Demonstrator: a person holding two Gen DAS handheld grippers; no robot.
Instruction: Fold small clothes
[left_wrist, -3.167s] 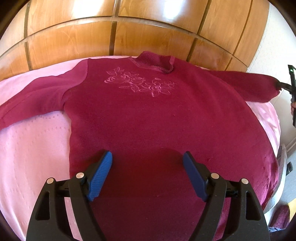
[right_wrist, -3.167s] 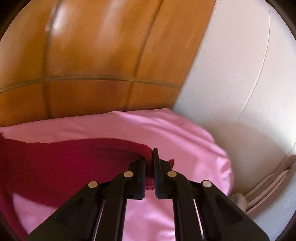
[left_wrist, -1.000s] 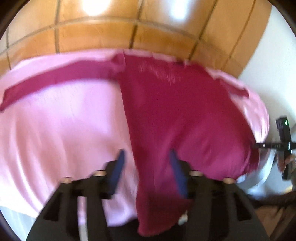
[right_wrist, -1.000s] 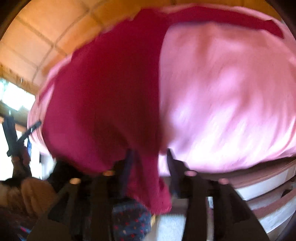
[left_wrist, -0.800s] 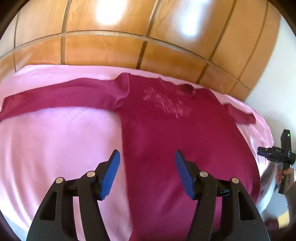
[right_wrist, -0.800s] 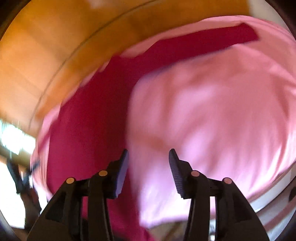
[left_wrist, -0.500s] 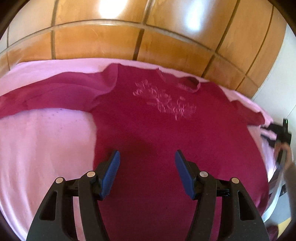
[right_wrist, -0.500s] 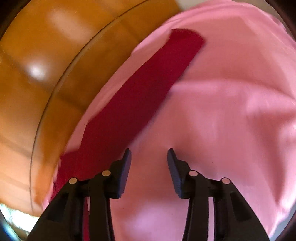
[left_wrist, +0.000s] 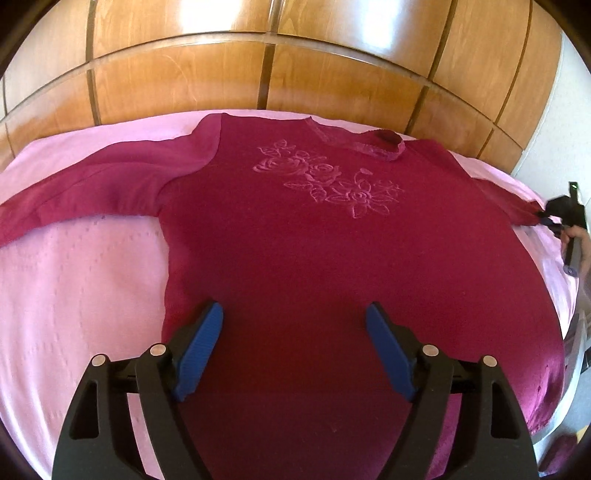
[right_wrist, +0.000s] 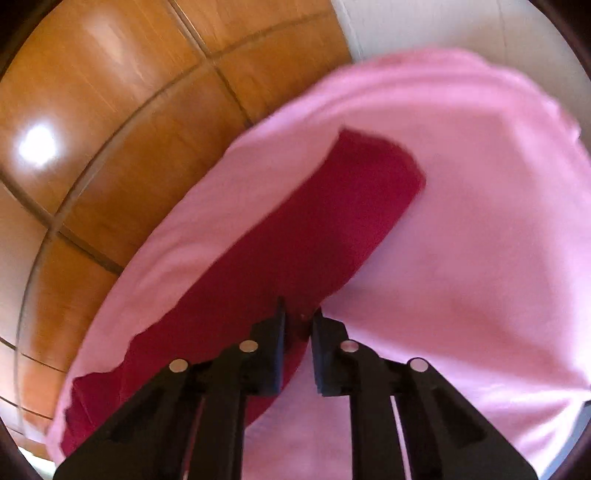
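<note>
A dark red sweater (left_wrist: 303, 258) is spread front-up on a pink bed sheet (left_wrist: 74, 280), against a wooden headboard (left_wrist: 258, 74). Its one sleeve (left_wrist: 96, 188) is stretched out well to the left of the left gripper (left_wrist: 293, 347), with bare sheet below it as room for folding. The left gripper's jaws have just been opening and are held wide above the sweater's lower body, with nothing gripped; this is judged to be a release. To the right of these jaws, the other sleeve (right_wrist: 314, 236) is laid out toward the bed's edge. The right gripper (right_wrist: 298, 325) has just been closing; its jaws are nearly shut, apparently pinching that sleeve's edge, probably for folding inward.
</note>
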